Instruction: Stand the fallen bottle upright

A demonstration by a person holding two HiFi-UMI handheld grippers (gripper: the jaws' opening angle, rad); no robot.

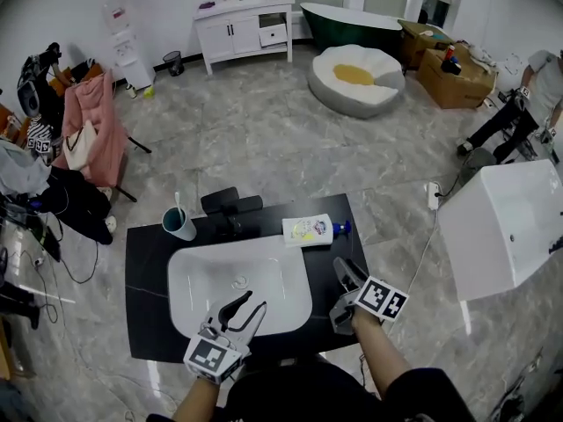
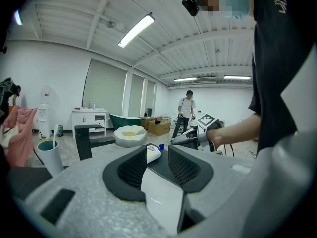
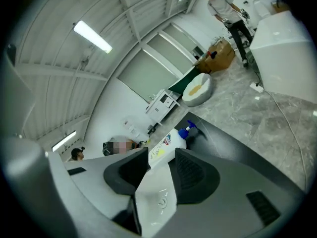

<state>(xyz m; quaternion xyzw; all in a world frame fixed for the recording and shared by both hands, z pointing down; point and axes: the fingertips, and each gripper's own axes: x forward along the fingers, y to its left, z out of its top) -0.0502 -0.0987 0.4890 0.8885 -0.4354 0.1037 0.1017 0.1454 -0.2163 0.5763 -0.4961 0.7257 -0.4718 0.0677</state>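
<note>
Nothing is done yet: both tongs are open and empty, the left tongs point(image 1: 253, 302) over the white rounded basin point(image 1: 281, 275) and the right tongs point(image 1: 346, 266) at its 3 o'clock. The right tongs aim at, but stop short of, the white plastic pump bottle with a blue nozzle point(image 1: 310, 229), which lies on its side at 1 o'clock on the black worktop point(image 1: 145, 271). Gripping and tipping it up remain; the black tap point(image 1: 230, 205) at 12 o'clock and the teal cup point(image 1: 179, 223) at 10 o'clock look clear of that path.
</note>
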